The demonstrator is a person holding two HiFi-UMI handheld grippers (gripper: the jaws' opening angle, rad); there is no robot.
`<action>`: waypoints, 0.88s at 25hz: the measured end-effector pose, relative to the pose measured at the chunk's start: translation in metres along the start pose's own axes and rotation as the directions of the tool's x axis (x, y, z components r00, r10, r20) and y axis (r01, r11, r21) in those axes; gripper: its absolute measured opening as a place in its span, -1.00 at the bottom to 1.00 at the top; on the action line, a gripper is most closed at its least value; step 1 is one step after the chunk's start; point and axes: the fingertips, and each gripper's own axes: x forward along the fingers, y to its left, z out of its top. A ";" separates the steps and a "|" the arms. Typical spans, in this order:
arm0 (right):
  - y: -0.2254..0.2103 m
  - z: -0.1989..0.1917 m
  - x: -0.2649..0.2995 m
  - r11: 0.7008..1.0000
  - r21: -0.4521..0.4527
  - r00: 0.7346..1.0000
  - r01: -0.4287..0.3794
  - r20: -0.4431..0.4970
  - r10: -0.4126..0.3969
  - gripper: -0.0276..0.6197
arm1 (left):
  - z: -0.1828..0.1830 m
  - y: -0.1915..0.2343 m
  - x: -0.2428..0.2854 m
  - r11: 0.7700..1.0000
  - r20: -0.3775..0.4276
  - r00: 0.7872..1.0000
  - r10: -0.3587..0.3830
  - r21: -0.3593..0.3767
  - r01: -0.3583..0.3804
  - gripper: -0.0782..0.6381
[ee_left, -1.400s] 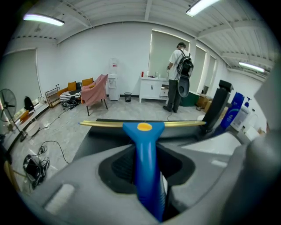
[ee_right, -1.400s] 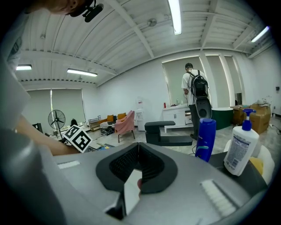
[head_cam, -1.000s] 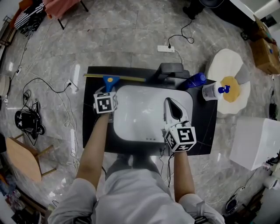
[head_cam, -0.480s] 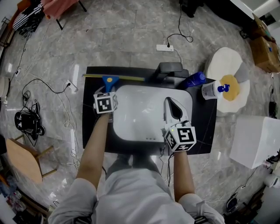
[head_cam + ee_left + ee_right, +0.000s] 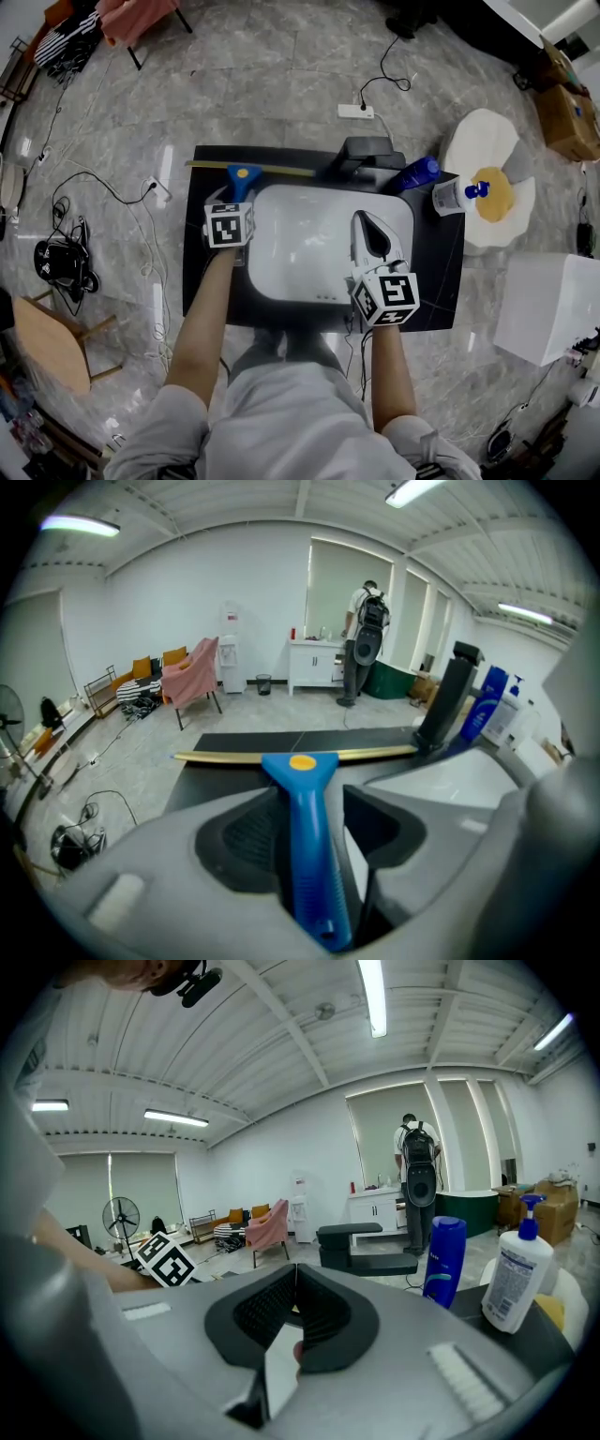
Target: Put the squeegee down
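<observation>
The squeegee (image 5: pixel 241 176) has a blue handle and a long brass-coloured blade, and it lies flat along the back edge of the black table (image 5: pixel 199 277). My left gripper (image 5: pixel 236 194) sits just behind it. Its jaws have just been opening, and the blue handle (image 5: pixel 309 855) still lies between them. The pads stand off it, with a gap showing on the right side, so the left gripper (image 5: pixel 309 794) is open. My right gripper (image 5: pixel 368 221) hovers over the white sink basin (image 5: pixel 300 248). In the right gripper view the right gripper (image 5: pixel 295 1274) has its pads together with nothing in them.
A black faucet (image 5: pixel 366 150) stands behind the basin, with a blue bottle (image 5: pixel 415 173) and a white pump bottle (image 5: pixel 455 195) to its right. Beyond the table are a round white stool (image 5: pixel 487 141), a white box (image 5: pixel 548 305), a power strip (image 5: pixel 356 111) and floor cables.
Neither hand has shifted over the table, and the squeegee lies in the same place along the back edge. Only the head view has drifted slightly.
</observation>
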 end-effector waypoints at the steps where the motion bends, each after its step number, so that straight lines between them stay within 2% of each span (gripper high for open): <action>1: 0.002 0.001 -0.002 1.000 -0.001 1.000 0.000 0.003 0.000 -0.91 | 0.002 0.000 -0.005 1.000 0.011 1.000 -0.001 0.002 0.001 -0.17; 11: 0.026 0.018 -0.026 1.000 -0.016 0.999 0.009 0.040 -0.009 -0.91 | 0.028 -0.002 -0.068 0.999 0.149 0.989 -0.022 0.050 0.015 -0.21; 16: 0.044 0.027 -0.040 1.000 -0.028 0.998 0.011 0.060 -0.009 -0.91 | 0.044 -0.003 -0.110 0.996 0.240 0.970 -0.030 0.089 0.009 -0.28; 22: 0.066 0.041 -0.059 0.999 -0.036 0.996 0.015 0.087 -0.012 -0.91 | 0.056 -0.002 -0.173 0.995 0.332 0.943 -0.034 0.100 0.000 -0.37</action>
